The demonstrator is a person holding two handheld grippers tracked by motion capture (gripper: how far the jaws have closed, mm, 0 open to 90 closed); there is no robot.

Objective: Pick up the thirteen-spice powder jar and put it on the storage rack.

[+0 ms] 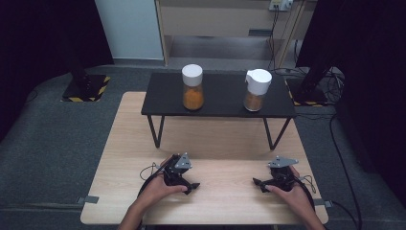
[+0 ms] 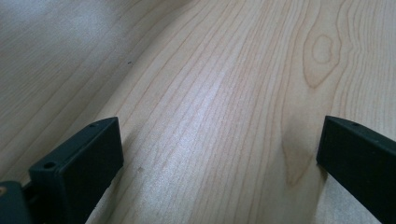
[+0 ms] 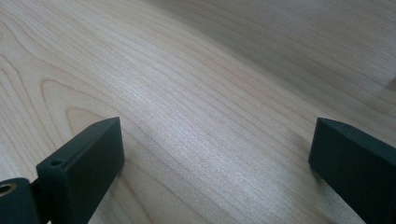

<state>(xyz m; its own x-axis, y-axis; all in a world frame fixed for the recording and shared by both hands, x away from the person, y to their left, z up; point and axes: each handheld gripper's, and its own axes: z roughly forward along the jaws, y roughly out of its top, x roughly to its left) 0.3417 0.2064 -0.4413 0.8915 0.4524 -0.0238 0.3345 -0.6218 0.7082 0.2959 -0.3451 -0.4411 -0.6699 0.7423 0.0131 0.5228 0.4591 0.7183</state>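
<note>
Wood tabletop [image 1: 225,143] carried both tongs near its front edge, left tongs [image 1: 191,186] and right tongs [image 1: 259,184] each hand-held, spread wide, empty, tips facing inward, while two white-lidded jars [image 1: 192,87] of orange powder stood well apart on the black shelf [image 1: 220,96] behind.

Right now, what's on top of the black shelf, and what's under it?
On the black shelf stand two white-capped jars of orange-brown powder. Under it, bare wooden table between its legs; the strip beneath its back edge is hidden.
</note>
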